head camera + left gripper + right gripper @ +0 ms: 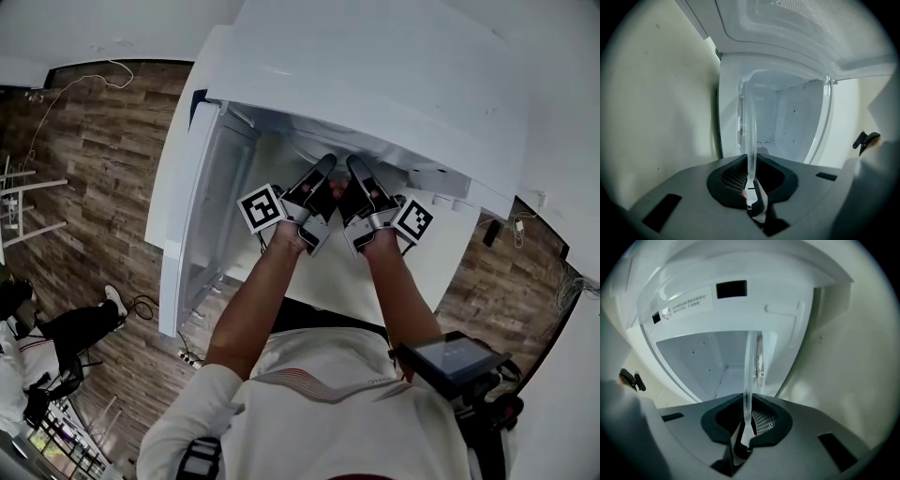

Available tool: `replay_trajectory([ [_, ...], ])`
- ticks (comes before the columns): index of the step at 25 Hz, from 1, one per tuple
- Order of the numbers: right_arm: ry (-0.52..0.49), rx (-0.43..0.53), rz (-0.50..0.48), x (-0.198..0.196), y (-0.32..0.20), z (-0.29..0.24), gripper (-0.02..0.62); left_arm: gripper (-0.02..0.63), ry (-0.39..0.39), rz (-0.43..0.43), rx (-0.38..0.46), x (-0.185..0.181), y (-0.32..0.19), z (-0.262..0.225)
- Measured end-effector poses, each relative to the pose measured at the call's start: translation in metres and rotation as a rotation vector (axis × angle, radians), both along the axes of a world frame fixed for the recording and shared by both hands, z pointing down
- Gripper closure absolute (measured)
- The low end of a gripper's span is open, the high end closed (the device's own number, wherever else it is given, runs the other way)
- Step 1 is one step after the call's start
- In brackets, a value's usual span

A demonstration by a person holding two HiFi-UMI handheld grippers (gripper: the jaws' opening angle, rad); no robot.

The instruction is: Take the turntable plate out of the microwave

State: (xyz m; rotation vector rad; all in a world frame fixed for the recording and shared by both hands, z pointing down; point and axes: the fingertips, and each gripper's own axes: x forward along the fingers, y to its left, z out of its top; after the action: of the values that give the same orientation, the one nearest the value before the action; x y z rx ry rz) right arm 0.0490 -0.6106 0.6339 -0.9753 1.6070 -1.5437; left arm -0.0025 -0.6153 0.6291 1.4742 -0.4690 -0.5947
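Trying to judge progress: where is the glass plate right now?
The glass plate shows edge-on in both gripper views, its rim pinched by the left gripper and the right gripper, reaching into the open microwave ahead.

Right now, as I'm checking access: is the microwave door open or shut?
Open: the door stands swung out leftward, and both gripper views look into the white cavity.

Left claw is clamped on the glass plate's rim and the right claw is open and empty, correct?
Not quite: the right claw is also clamped on the rim of the glass plate, as the right gripper view shows. The left claw is clamped on it as you say.
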Motion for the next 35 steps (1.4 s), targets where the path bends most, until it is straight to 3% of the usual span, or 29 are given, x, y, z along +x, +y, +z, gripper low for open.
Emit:
replay_trajectory([
  [7, 0.019, 0.064, -0.009, -0.002, 0.015, -0.031, 0.555, 0.555, 0.004, -0.019, 0.075, -0.002, 0.015, -0.03],
  [15, 0.014, 0.072, -0.043, -0.007, 0.048, -0.049, 0.555, 0.554, 0.008, -0.047, 0.078, -0.007, 0.05, -0.05],
  [35, -0.013, 0.087, -0.258, -0.026, 0.177, -0.089, 0.554, 0.551, 0.011, -0.235, 0.09, -0.025, 0.191, -0.091],
])
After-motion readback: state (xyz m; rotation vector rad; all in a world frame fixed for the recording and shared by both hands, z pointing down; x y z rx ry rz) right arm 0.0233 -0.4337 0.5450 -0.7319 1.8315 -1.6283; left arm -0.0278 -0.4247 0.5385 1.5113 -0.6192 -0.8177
